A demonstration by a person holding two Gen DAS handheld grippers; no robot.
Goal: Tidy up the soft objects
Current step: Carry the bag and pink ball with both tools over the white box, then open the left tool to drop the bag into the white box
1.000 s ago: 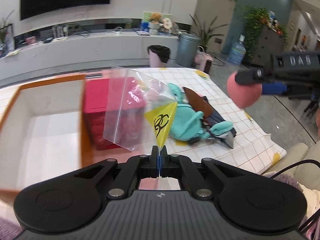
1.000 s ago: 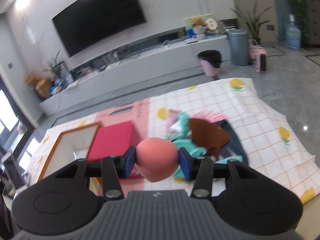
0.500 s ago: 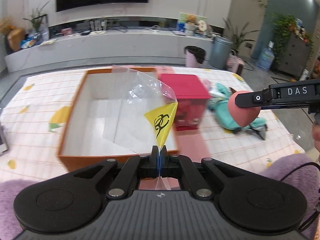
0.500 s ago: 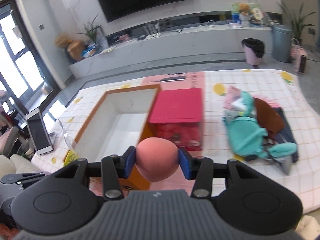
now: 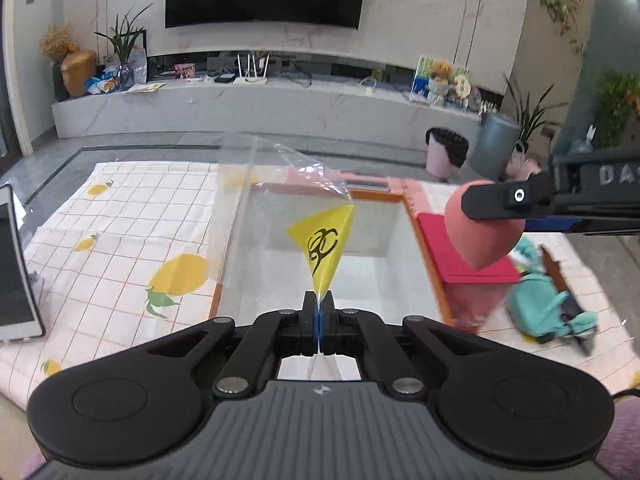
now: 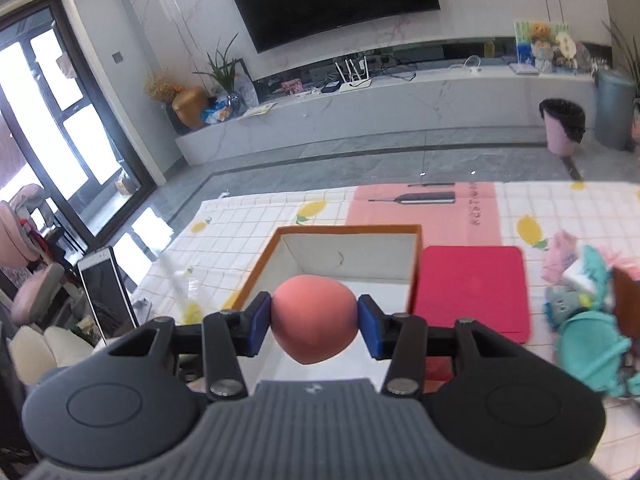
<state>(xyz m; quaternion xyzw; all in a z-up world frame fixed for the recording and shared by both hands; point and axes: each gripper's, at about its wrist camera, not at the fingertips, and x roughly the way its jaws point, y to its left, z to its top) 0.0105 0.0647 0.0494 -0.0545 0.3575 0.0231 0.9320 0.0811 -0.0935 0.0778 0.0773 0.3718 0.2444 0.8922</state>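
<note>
Tablecloth (image 6: 248, 216), white grid with lemon prints, covers the whole work surface. On it I see an orange-rimmed open box (image 6: 416, 264) with a white inside; a red box (image 6: 472, 288) sits just beside its right wall. Right of that lies a heap of soft things, a teal plush (image 6: 588, 344) the clearest among them. A tablet (image 5: 12, 272) lies at the cloth's left edge.

My left gripper (image 5: 319, 312) has its jaws pressed fully together on the yellow biohazard corner of a clear plastic bag (image 5: 280, 208), which stands up in front of the open box. My right gripper (image 6: 315, 326) has both blue pads squeezing a pink egg-shaped sponge (image 6: 314, 318), held in the air over the box's near end.
</note>
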